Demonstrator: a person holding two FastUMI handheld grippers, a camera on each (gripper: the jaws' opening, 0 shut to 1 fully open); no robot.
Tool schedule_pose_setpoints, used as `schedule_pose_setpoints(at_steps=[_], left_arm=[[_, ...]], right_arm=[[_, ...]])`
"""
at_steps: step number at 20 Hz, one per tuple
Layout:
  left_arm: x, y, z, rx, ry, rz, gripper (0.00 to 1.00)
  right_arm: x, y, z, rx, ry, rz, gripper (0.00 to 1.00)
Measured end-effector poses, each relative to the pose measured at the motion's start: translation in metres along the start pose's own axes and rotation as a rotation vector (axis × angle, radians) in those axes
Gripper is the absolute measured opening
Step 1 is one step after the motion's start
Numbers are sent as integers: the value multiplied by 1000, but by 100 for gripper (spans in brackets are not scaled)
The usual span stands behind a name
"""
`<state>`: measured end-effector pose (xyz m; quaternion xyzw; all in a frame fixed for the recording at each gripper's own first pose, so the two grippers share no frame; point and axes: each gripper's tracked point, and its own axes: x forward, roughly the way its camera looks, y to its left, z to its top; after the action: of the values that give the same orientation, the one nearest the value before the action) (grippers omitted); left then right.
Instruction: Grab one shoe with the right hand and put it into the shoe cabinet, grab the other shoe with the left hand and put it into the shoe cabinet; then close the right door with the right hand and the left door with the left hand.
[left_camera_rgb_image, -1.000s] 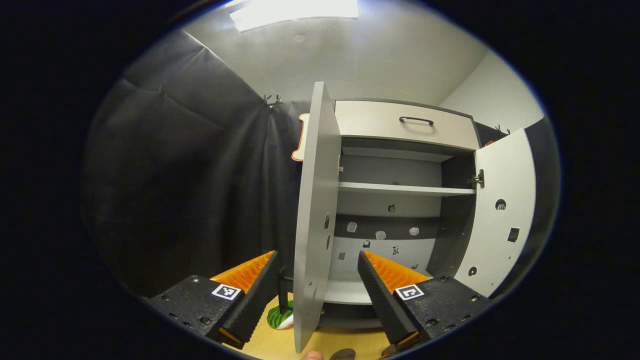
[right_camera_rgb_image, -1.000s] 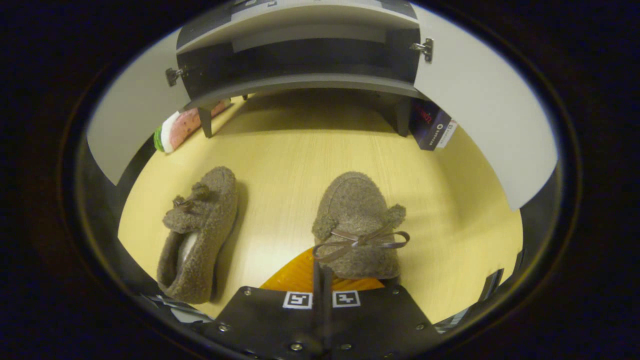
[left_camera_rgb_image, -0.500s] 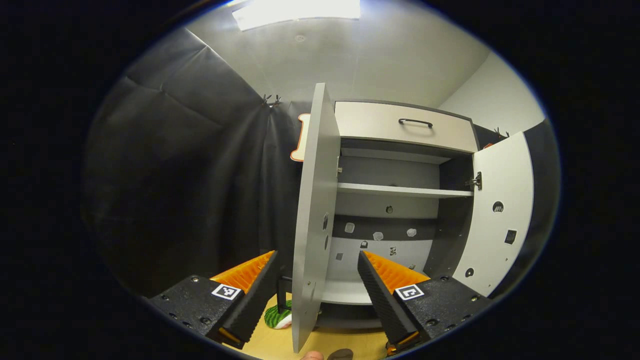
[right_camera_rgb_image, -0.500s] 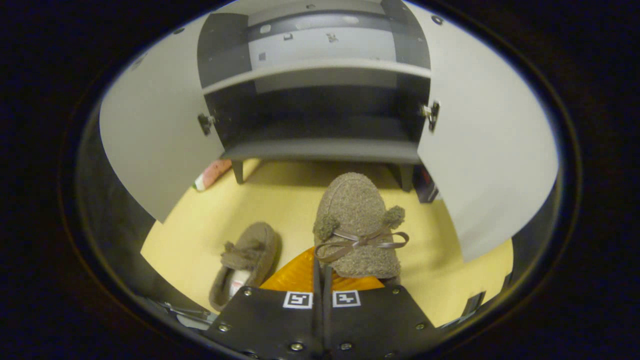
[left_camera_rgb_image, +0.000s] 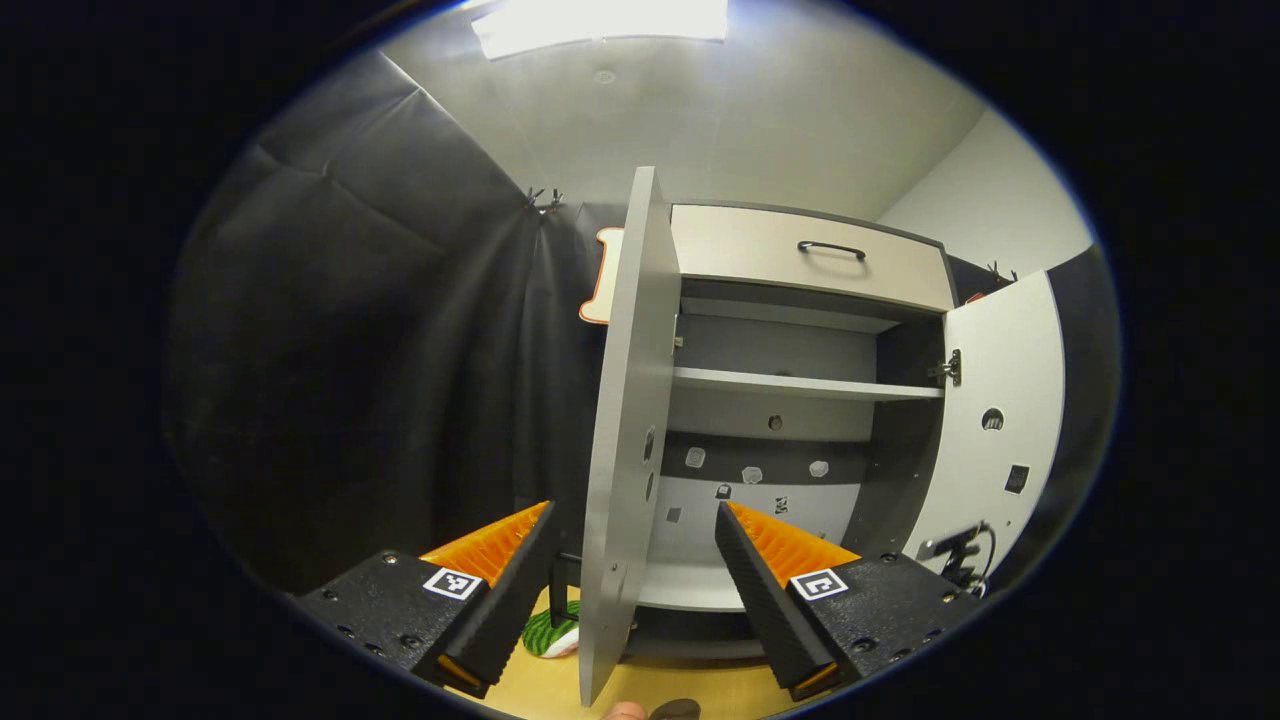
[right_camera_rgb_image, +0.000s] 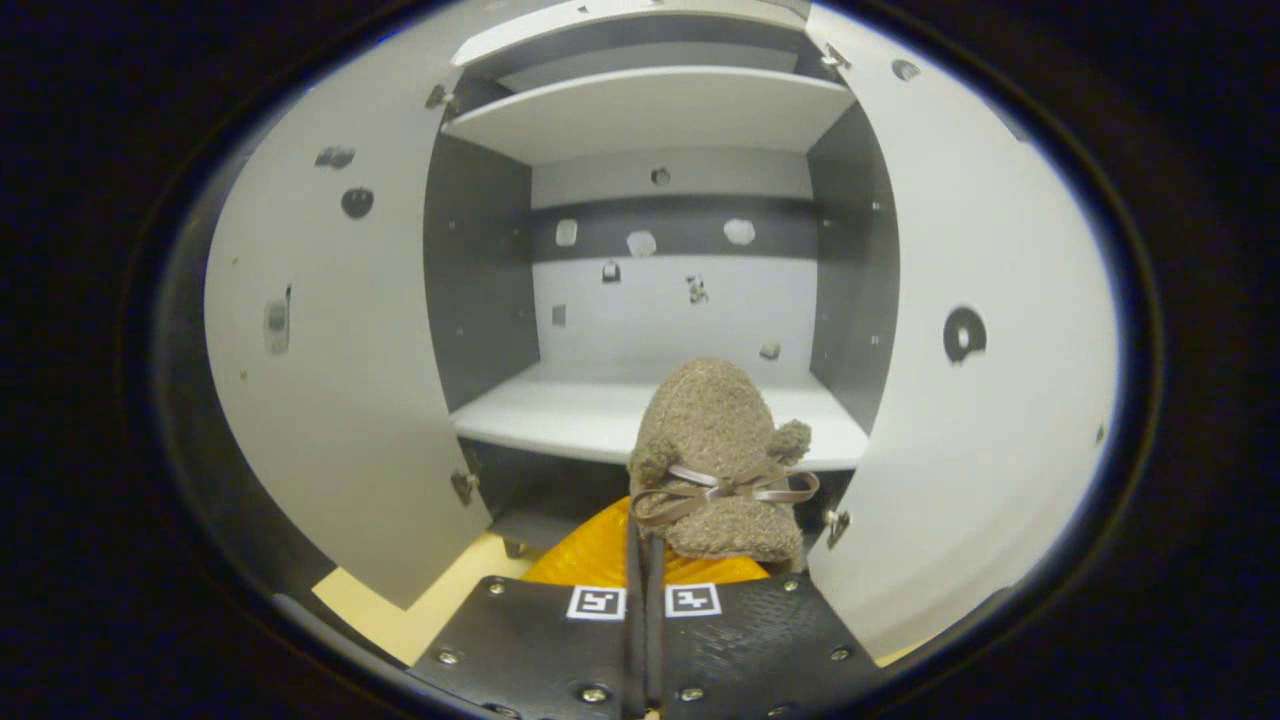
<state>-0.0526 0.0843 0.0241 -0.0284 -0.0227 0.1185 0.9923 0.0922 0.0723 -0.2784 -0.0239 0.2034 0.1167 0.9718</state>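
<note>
My right gripper (right_camera_rgb_image: 645, 545) is shut on the heel end of a brown fuzzy shoe (right_camera_rgb_image: 715, 440) with a ribbon bow. The shoe hangs in the air, toe pointing into the open shoe cabinet, just in front of its pale lower shelf (right_camera_rgb_image: 560, 410). The left door (right_camera_rgb_image: 330, 380) and the right door (right_camera_rgb_image: 980, 400) stand wide open on either side. In the left gripper view my left gripper (left_camera_rgb_image: 635, 560) is open and holds nothing, facing the edge of the cabinet's left door (left_camera_rgb_image: 625, 440). A brown sliver (left_camera_rgb_image: 675, 709) at the bottom edge may be the other shoe.
The cabinet has an upper shelf (left_camera_rgb_image: 800, 383) and a drawer with a dark handle (left_camera_rgb_image: 832, 247) on top. A watermelon-patterned object (left_camera_rgb_image: 548, 635) lies on the yellow floor (right_camera_rgb_image: 400, 620) by the cabinet's left leg. A dark device with a cable (left_camera_rgb_image: 955, 555) shows by the right door.
My right gripper has lifted the shoe off the floor up to the level of the lower shelf; the second shoe dropped out of its view. The left gripper has barely moved.
</note>
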Motion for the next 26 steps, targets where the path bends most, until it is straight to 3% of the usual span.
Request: schedule_pose_setpoints(at_steps=[5,6,13,19,26], left_arm=[[2,10,1,-3,0,20,96],[3,13,0,-2,3,27,93],[4,34,3,17,1,81,96],[-4,48,10,52,-6,123,92],[-12,62,8,62,5,182,96]], right_arm=[[40,-7,58,-37,-59,-16,0],[51,-8,65,-43,-58,-17,0],[126,-29,93,-48,-44,-51,0],[189,-61,71,-28,38,-115,1],[234,-76,45,-23,101,-159,0]])
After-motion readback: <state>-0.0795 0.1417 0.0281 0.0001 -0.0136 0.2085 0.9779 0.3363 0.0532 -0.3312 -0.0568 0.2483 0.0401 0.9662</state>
